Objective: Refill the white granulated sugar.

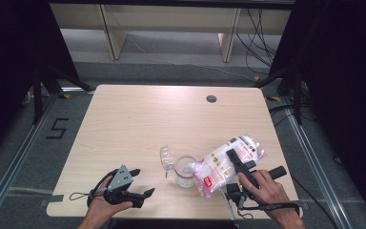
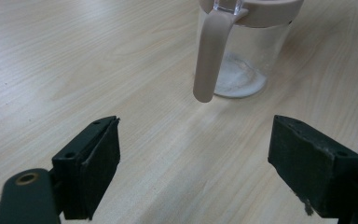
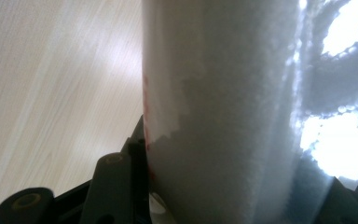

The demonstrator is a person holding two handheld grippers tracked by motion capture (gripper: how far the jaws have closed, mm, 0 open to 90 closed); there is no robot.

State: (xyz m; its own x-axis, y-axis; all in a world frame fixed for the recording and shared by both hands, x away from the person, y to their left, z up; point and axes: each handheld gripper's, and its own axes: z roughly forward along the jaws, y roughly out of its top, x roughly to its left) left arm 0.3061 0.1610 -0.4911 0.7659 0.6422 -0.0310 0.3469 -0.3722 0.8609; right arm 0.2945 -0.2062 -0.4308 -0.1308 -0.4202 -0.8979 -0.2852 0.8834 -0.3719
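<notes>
Left of the clear jar (image 1: 185, 171), the left gripper (image 1: 142, 182) rests low over the tabletop (image 1: 138, 119), its jaws spread wide with nothing between them. The jar stands upright, its lid flipped open. Right of the jar, the right gripper (image 1: 233, 160) pinches the white bag (image 1: 226, 164), whose long axis slants down toward the jar's mouth.

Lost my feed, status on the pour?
Right claw shut on bag, tilted over jar. Left claw open, idle, short of jar. White grains in jar bottom. Nothing in the way.
</notes>
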